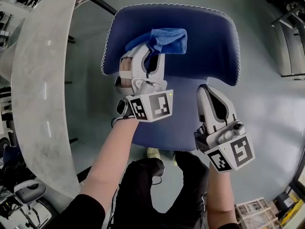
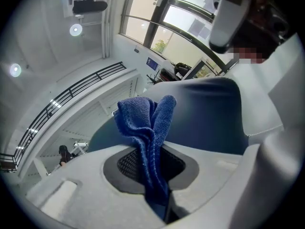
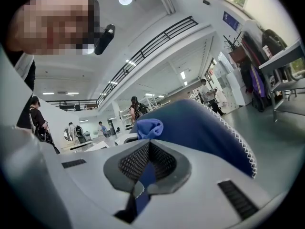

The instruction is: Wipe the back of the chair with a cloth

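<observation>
Nearest the person, the right gripper (image 1: pixel 203 88) sits low at the chair (image 1: pixel 209 42). Its fingers (image 3: pixel 205 175) are narrowed to a slit with a strip of blue fabric and white stitched edge in it. It seems to pinch the chair's edge, which would steady the chair.

Further up, the left gripper (image 1: pixel 144 50) has its fingers (image 2: pixel 90 185) clamped on the blue cloth (image 1: pixel 167 38). The cloth bunches out past the tips and lies on the upper left of the chair's back. By the look of it the wipe has far to go, as the cloth covers only that corner, with the back's right and lower parts open.

To do it well, press the loose bunch flat to the fabric, not the hard fingertips. Sweep in overlapping strokes across to the stitched rim, with the right gripper bracing so the chair does not swivel.

Beyond lie the curved grey tabletop (image 1: pixel 40 80) at the left and the floor (image 1: pixel 271 123).
</observation>
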`<state>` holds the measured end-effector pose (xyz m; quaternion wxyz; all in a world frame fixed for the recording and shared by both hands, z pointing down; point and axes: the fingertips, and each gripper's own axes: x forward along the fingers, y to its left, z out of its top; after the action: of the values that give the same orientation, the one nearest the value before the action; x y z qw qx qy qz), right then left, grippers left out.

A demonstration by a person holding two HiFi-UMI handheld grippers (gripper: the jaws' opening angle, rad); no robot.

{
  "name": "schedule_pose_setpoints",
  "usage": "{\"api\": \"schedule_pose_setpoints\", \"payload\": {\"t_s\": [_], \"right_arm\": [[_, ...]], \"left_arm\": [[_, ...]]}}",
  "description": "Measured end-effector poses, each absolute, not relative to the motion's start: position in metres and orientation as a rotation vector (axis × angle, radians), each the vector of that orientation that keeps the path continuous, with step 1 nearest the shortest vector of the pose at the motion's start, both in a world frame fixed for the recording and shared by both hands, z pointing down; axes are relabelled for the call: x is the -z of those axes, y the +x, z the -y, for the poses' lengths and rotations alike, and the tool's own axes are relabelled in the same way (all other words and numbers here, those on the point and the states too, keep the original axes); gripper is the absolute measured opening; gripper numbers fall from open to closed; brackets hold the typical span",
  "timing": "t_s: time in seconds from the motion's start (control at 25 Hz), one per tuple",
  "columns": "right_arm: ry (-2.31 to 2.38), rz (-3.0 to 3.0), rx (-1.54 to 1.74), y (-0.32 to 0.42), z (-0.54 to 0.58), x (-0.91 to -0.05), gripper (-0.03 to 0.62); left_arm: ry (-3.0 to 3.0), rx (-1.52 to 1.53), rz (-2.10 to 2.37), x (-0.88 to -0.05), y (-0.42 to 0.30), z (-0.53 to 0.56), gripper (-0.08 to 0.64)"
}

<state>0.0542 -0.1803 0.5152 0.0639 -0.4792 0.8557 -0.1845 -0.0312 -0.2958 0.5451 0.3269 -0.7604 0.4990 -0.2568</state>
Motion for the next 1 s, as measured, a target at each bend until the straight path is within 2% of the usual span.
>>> {"api": "schedule_pose_setpoints", "payload": {"t_s": [0.36, 1.0], "right_arm": [[-1.471, -2.595, 0.496, 0.049, 0.185, -0.564, 0.014], [-1.453, -2.622, 0.441, 0.052, 0.182, -0.604, 0.014]], "left_arm": [[-2.056, 0.739, -1.237, -0.640, -0.027, 0.287, 0.061], [-2.094, 0.811, -1.154, -0.732, -0.005, 0.253, 0.061]]}}
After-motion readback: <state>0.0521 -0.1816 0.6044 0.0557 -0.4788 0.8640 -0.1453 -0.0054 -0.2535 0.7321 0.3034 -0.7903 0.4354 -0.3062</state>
